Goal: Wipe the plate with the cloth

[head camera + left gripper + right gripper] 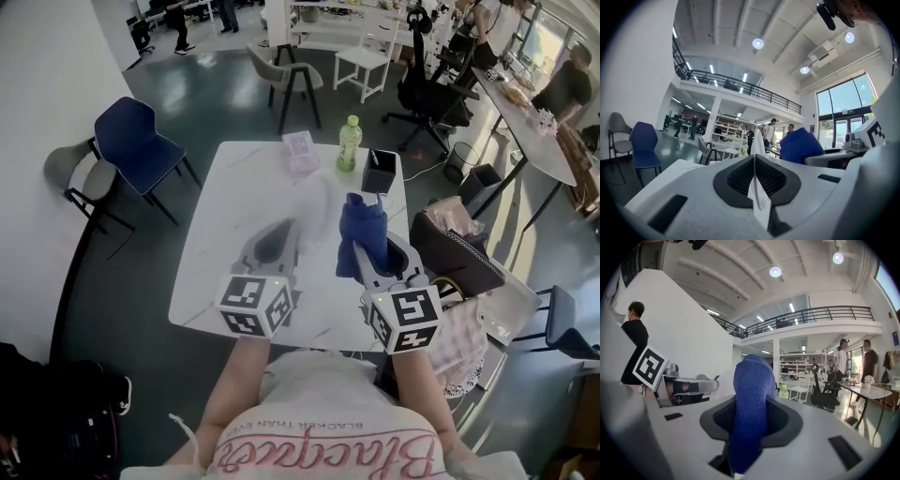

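Over the white table (pixel 214 272), right gripper (pixel 751 425) pinches the cloth (pixel 751 385); just to its left, left gripper (pixel 755 173) pinches the upright plate (pixel 759 202).

The left forearm (pixel 228 394) and right forearm (pixel 419 380) reached forward side by side. The left hand-held gripper (pixel 278 246) pointed level, its jaws pinched on the plate (pixel 315 201). The right hand-held gripper (pixel 377 260) clamped the cloth (pixel 362 228).

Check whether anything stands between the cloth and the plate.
Nothing visible does. The right gripper holds the blue cloth close beside the white plate, which the left gripper holds on edge above the table; only air lies between them.
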`<state>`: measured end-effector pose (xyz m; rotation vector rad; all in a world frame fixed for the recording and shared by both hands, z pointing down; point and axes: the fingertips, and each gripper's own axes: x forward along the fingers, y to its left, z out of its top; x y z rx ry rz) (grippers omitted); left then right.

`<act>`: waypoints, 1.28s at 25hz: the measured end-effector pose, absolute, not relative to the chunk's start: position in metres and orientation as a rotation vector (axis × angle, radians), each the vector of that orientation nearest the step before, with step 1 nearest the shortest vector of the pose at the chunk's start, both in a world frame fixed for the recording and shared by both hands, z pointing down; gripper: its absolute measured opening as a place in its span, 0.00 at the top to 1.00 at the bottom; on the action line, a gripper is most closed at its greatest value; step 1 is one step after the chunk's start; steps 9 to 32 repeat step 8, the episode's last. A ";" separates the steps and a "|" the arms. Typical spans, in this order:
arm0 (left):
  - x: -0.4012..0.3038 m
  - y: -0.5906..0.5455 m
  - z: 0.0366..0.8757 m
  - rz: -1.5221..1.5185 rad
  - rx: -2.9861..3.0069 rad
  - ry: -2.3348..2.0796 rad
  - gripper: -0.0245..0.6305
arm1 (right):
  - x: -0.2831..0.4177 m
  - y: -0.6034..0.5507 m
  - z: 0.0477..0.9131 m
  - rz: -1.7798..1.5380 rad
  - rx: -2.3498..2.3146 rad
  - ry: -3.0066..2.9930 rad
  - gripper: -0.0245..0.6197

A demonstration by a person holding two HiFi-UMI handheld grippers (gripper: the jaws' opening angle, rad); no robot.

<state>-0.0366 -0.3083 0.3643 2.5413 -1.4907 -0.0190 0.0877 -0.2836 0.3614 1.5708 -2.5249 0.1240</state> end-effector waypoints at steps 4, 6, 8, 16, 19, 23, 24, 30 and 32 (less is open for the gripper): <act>-0.033 -0.307 0.368 -0.023 2.543 -1.477 0.95 | 0.086 -0.283 0.364 0.136 1.575 -2.536 0.78; -0.032 -0.307 0.368 -0.027 2.541 -1.475 0.95 | 0.087 -0.284 0.363 0.129 1.576 -2.538 0.78; -0.031 -0.308 0.368 -0.032 2.540 -1.473 0.95 | 0.088 -0.285 0.362 0.127 1.578 -2.539 0.78; -0.031 -0.308 0.368 -0.032 2.540 -1.473 0.95 | 0.088 -0.285 0.362 0.127 1.578 -2.539 0.78; -0.031 -0.308 0.368 -0.032 2.540 -1.473 0.95 | 0.088 -0.285 0.362 0.127 1.578 -2.539 0.78; -0.031 -0.308 0.368 -0.032 2.540 -1.473 0.95 | 0.088 -0.285 0.362 0.127 1.578 -2.539 0.78; -0.031 -0.308 0.368 -0.032 2.540 -1.473 0.95 | 0.088 -0.285 0.362 0.127 1.578 -2.539 0.78; -0.031 -0.308 0.368 -0.032 2.540 -1.473 0.95 | 0.088 -0.285 0.362 0.127 1.578 -2.539 0.78; -0.031 -0.308 0.368 -0.032 2.540 -1.473 0.95 | 0.088 -0.285 0.362 0.127 1.578 -2.539 0.78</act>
